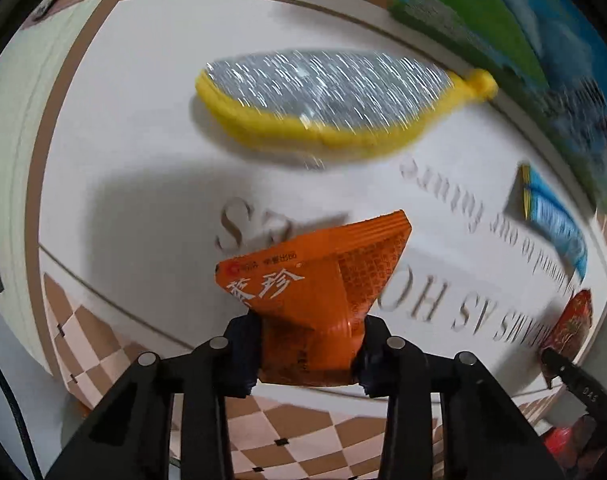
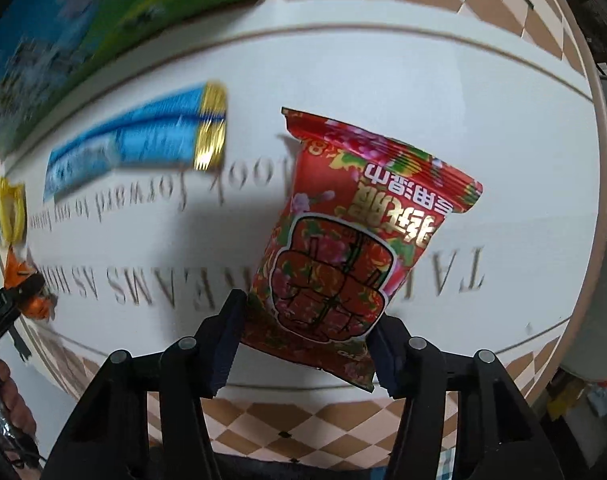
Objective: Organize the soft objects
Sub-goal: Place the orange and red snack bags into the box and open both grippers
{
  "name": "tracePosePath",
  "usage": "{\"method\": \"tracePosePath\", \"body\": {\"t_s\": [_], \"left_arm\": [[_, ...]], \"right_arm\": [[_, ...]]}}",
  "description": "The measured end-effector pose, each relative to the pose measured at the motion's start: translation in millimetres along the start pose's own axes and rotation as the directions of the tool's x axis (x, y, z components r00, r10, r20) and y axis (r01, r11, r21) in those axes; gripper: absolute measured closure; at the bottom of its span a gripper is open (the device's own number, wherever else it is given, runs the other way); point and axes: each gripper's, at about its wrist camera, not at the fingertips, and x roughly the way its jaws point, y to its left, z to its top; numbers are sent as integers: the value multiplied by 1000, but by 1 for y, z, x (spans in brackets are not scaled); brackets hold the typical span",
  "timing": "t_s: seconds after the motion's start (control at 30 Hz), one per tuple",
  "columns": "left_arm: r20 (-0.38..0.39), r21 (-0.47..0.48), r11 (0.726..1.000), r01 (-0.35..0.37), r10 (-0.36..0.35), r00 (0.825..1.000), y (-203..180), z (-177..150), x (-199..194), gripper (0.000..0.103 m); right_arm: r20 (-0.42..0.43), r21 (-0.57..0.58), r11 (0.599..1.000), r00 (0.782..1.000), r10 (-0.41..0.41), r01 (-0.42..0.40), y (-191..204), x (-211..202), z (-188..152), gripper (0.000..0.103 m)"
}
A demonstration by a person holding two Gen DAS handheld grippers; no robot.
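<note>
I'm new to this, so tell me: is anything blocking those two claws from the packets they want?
No. The left gripper already clamps the orange packet, and the right gripper clamps the red floral packet. Nothing lies between fingers and packets.

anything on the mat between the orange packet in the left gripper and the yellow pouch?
Nothing. In the left wrist view, only bare white mat with printed lettering separates the orange packet from the yellow pouch. The blue packet lies off to the side.
</note>
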Motion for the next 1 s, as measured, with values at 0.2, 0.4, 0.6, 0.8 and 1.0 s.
{"method": "tracePosePath", "body": {"t_s": [0.2, 0.4, 0.6, 0.8, 1.0], "left_arm": [[51, 104, 994, 21, -26, 998, -32, -29, -32, 70], [112, 242, 964, 113, -144, 983, -76, -32, -102, 70], [142, 340, 923, 178, -238, 961, -168, 43, -169, 70], [89, 372, 911, 181, -229, 969, -224, 139, -178, 70], [-23, 383, 916, 121, -121, 992, -261, 196, -144, 70]], "right_arm": [[7, -39, 998, 999, 54, -53, 4, -9, -22, 50], [67, -104, 987, 989, 130, -123, 21, -62, -37, 50], [183, -201, 964, 961, 209, -172, 40, -163, -15, 50], [321, -275, 946, 911, 260, -172, 43, -248, 38, 50], [289, -289, 950, 935, 204, -118, 78, -238, 125, 50]]}}
